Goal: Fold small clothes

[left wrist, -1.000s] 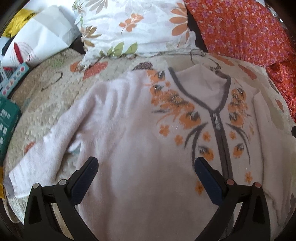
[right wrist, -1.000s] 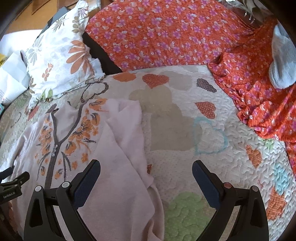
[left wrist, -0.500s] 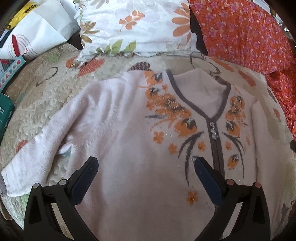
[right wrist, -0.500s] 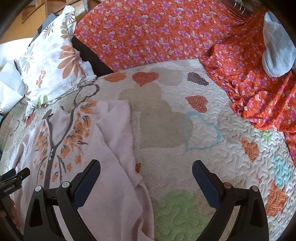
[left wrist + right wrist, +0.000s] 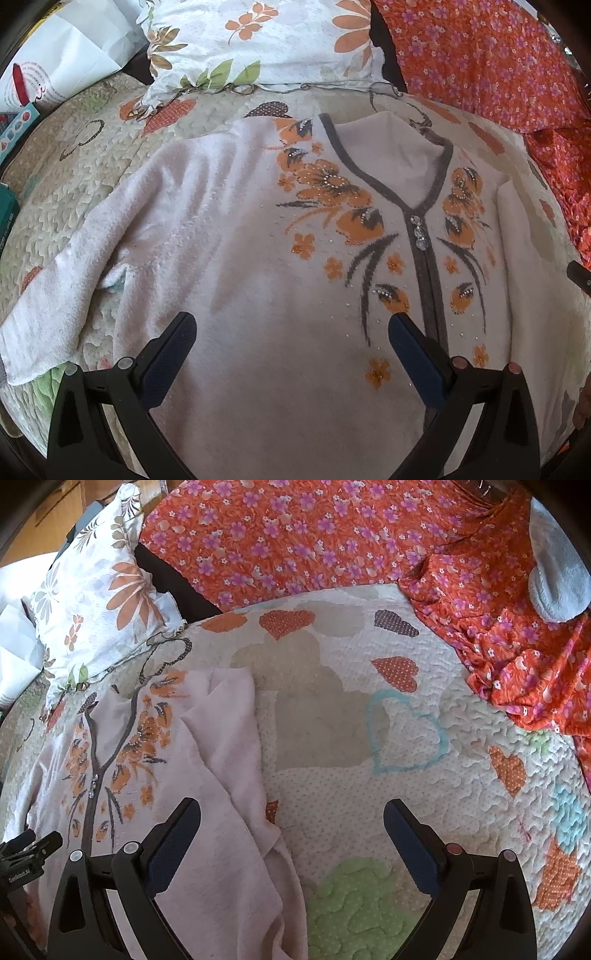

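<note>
A pale pink fleece top [image 5: 240, 258] with orange flowers and a grey button placket lies flat, front up, on a quilted bedspread [image 5: 74, 177]. Its left sleeve [image 5: 48, 295] stretches out toward the lower left. My left gripper [image 5: 291, 332] hovers open over the top's lower chest with nothing between its fingers. In the right wrist view the same top [image 5: 122, 746] lies at the left, its right sleeve [image 5: 229, 746] folded in along the side. My right gripper [image 5: 291, 819] is open above the sleeve's edge and the bedspread [image 5: 369, 794], holding nothing.
A white floral pillow [image 5: 258, 40] lies behind the collar. Orange flowered fabric [image 5: 332, 535] covers the back and right, with a grey sock-like item [image 5: 554, 579] on it. A white bag [image 5: 62, 70] and a teal box [image 5: 7, 214] sit at the left edge.
Both grippers have drawn back toward the top's hem, so the garment sits higher and farther in each view. The top itself has not moved; both grippers stay open.
</note>
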`<move>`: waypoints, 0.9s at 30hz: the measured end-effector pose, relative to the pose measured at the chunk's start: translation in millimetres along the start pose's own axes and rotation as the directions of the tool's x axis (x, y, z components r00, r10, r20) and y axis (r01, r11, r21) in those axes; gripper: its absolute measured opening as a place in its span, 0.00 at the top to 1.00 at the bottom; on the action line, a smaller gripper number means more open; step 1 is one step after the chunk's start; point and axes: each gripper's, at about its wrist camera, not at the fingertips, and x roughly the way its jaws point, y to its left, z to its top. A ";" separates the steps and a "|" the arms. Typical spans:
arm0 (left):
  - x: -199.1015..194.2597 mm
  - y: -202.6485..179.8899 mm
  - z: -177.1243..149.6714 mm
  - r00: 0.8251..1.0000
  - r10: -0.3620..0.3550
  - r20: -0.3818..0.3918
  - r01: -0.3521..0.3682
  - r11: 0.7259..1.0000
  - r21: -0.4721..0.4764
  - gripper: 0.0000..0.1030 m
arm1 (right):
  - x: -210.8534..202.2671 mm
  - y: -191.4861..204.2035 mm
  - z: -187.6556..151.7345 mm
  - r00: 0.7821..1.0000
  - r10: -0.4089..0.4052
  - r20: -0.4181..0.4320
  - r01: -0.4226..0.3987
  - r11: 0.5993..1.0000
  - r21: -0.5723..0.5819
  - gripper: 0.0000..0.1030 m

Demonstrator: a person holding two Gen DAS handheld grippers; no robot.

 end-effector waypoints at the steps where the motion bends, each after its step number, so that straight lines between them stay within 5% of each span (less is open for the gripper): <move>1: 0.7 0.0 0.0 1.000 0.000 -0.002 0.000 1.000 0.001 0.00 | 0.9 -0.8 0.2 1.000 0.001 -0.002 -0.001 1.000 0.002 0.01; 21: -7.1 13.8 -4.3 1.000 0.001 0.002 -0.001 1.000 -0.030 0.00 | 20.8 -6.3 16.0 0.997 -0.076 0.010 0.076 0.997 -0.002 0.02; 24: -9.9 19.5 -3.0 1.000 -0.001 0.006 0.001 0.999 -0.047 0.00 | 12.3 12.1 17.8 0.999 0.048 -0.010 -0.049 0.998 -0.048 0.05; 27: -12.6 23.5 -1.4 1.000 0.008 0.020 -0.007 0.999 -0.054 0.00 | 2.8 45.9 10.9 0.970 0.224 -0.094 -0.236 0.961 -0.146 0.08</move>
